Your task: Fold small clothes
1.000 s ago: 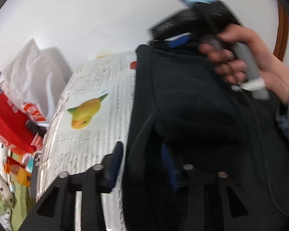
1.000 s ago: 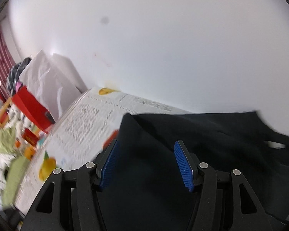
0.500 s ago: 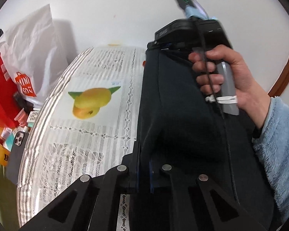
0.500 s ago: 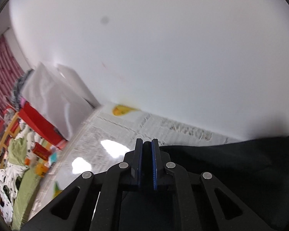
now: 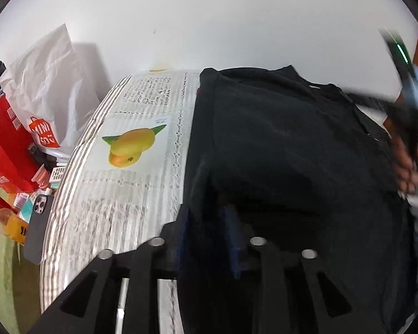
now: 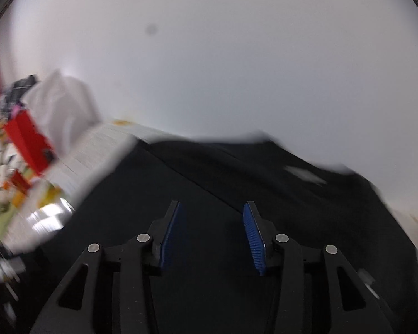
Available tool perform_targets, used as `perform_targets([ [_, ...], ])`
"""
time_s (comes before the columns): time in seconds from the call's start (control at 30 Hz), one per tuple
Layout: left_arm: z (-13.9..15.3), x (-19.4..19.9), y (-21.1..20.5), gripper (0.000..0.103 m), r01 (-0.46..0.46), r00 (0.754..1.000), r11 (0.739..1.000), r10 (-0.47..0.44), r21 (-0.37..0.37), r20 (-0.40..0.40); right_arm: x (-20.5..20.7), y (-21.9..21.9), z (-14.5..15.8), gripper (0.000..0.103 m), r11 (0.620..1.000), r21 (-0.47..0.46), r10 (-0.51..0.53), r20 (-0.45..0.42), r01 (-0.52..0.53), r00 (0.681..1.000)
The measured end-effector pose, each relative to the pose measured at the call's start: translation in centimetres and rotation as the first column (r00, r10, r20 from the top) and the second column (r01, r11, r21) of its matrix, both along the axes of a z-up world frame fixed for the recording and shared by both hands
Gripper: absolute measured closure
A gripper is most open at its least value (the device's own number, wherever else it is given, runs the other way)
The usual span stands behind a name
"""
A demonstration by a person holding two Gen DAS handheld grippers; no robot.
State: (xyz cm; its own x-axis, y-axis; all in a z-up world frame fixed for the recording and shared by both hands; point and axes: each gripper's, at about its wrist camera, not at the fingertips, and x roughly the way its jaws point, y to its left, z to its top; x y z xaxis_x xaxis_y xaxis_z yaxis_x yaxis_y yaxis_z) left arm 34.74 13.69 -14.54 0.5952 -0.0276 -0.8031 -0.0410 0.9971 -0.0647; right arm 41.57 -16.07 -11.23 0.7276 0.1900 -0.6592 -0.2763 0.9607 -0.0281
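Your left gripper [image 5: 209,236]: jaws just opened, apart, pads astride near-left edge of black fleece garment [image 5: 292,153], not pinching; likely release after fold. Your right gripper [image 6: 213,236]: jaws just opened, apart, empty above garment. Garment lies flat on mango-print white tablecloth [image 5: 131,144], stretching toward 12 o'clock. White paper shopping bag [image 5: 50,83] beyond at 10 o'clock.

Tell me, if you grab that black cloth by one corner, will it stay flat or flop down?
The black cloth would probably flop: it already lies in soft folds on the table. It looks thick, so it may hang heavily. It seems fuzzy, so likely not slippery.
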Motion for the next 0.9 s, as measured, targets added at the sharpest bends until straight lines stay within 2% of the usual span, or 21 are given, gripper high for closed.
perform_targets([
  [0.03,0.3,-0.8,-0.1,0.057,0.002,1.0,1.0,-0.002,-0.01,0.004,-1.0,-3.3,-0.8,0.058,0.998,0.002,-0.067,-0.022,0.067,0.997],
  [0.1,0.8,-2.2,-0.2,0.056,0.012,1.0,1.0,-0.012,-0.017,0.015,-3.2,-10.5,-3.1,0.058,0.977,0.016,-0.208,-0.098,0.211,0.973],
  [0.17,1.3,-3.7,-0.6,0.056,0.024,1.0,1.0,-0.024,-0.001,0.019,-4.9,-15.5,-5.0,0.058,0.946,0.009,-0.319,-0.152,0.324,0.935],
  [0.23,1.6,-5.4,-1.0,0.055,0.029,0.999,1.0,-0.029,0.009,0.018,-6.2,-18.4,-6.4,0.058,0.927,0.022,-0.365,-0.184,0.375,0.912],
  [0.27,1.6,-6.0,-1.0,0.055,0.028,0.999,1.0,-0.028,0.008,0.016,-7.2,-20.1,-7.2,0.064,0.916,0.042,-0.383,-0.207,0.399,0.9],
  [0.37,1.6,-8.0,-1.2,0.055,0.014,1.0,1.0,-0.014,0.011,0.002,-10.4,-21.4,-6.6,0.064,0.901,0.118,-0.391,-0.195,0.418,0.899],
  [0.57,0.5,-12.0,-0.9,0.049,-0.007,0.999,1.0,0.007,0.02,-0.033,-17.1,-21.2,-5.6,0.061,0.921,0.083,-0.368,-0.145,0.382,0.919],
  [0.63,-0.2,-13.4,-0.8,0.046,-0.014,0.999,1.0,0.015,0.016,-0.05,-19.5,-21.8,-5.3,0.057,0.918,0.081,-0.375,-0.138,0.387,0.917],
  [0.7,-0.9,-14.4,-0.7,0.046,-0.015,0.998,1.0,0.016,0.01,-0.064,-22.0,-22.5,-5.2,0.045,0.913,0.079,-0.389,-0.137,0.401,0.911],
  [0.77,-1.5,-15.5,-0.7,0.045,-0.01,0.997,1.0,0.009,-0.01,-0.074,-24.8,-23.3,-5.6,0.038,0.908,0.067,-0.401,-0.141,0.413,0.905],
  [0.9,-2.3,-17.2,-1.1,0.045,0.016,0.997,0.999,-0.019,-0.039,-0.072,-29.5,-23.9,-7.1,0.037,0.913,0.072,-0.386,-0.169,0.402,0.907],
])
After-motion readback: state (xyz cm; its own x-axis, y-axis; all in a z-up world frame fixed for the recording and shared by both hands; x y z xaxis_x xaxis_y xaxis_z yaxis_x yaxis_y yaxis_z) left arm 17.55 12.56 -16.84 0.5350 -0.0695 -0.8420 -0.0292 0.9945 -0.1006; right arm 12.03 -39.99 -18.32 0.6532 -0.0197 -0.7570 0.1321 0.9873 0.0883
